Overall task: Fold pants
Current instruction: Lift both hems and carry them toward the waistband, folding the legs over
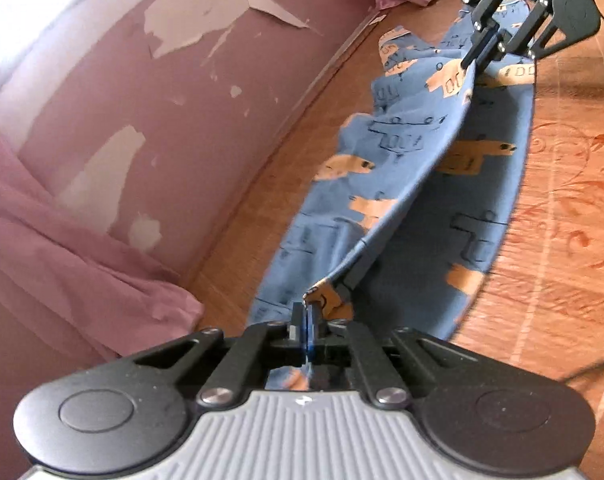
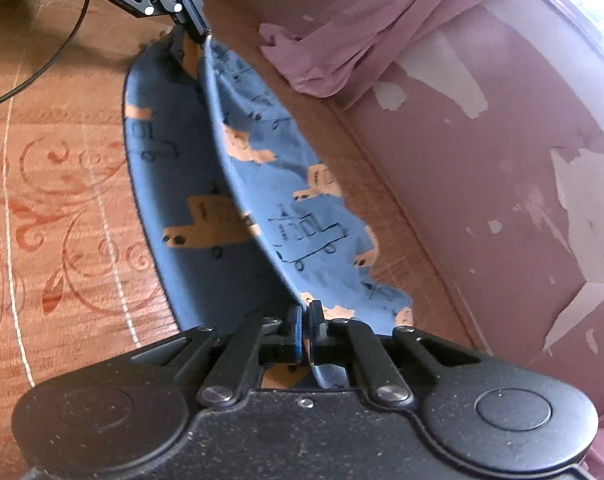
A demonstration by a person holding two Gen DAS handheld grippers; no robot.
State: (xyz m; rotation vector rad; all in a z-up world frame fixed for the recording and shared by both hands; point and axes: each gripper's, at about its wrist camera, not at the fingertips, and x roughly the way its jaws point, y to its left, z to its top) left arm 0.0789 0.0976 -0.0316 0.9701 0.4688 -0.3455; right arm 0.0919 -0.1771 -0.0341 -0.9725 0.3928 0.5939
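1. Here, the pants (image 1: 402, 184), blue with tan and outlined truck prints, are seen stretched between the two tools above a patterned floor (image 1: 562, 208), part of the cloth lying on the floor and part lifted along a taut edge
2. The left tool (image 1: 306, 320) is clamped together on one end of that edge, with cloth pinched between the blue pads at 6 o'clock of the left wrist view
3. The right tool (image 2: 306, 322) is likewise closed on the other end, at 6 o'clock of its own view; in the left wrist view it appears at 1 o'clock (image 1: 476, 58)
4. In the right wrist view the left tool is shown at 11 o'clock (image 2: 195, 26), gripping the far corner
5. A pink wall (image 1: 149, 92) with peeled paint is seen just beside the pants, and a pink curtain (image 2: 342, 40) is bunched at its base
6. A black cable (image 2: 49, 60) is laid across the floor at 10 o'clock of the right wrist view
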